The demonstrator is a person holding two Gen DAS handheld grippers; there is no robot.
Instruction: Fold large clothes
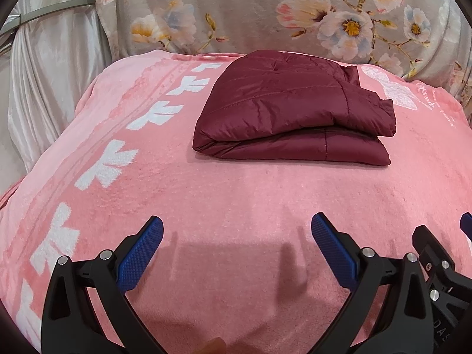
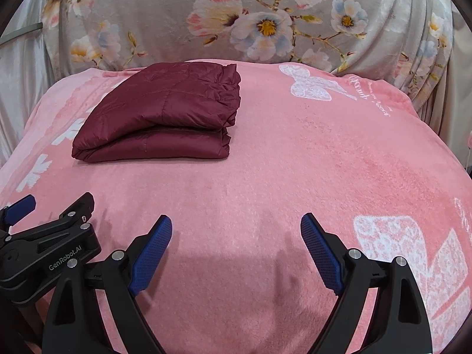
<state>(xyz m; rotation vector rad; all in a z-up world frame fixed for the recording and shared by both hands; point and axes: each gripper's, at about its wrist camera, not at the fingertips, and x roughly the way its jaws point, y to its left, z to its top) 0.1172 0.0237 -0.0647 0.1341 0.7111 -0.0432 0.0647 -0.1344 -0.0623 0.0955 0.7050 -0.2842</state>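
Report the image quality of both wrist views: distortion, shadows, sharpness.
Left wrist view: strong fisheye bulge with a dark vignette; the folded maroon quilted jacket is sharp; the open left gripper casts a soft shadow on the pink fleece blanket. Right wrist view: same curvature; the open right gripper casts a similar shadow; even lighting, no glare.

The maroon jacket [image 1: 292, 112] is quilted cloth with a slight sheen. Under it lies a plush, matt pink blanket [image 1: 236, 194]; behind the jacket hangs fleecy floral cloth [image 1: 250, 8] and glossy satin [image 1: 53, 82].
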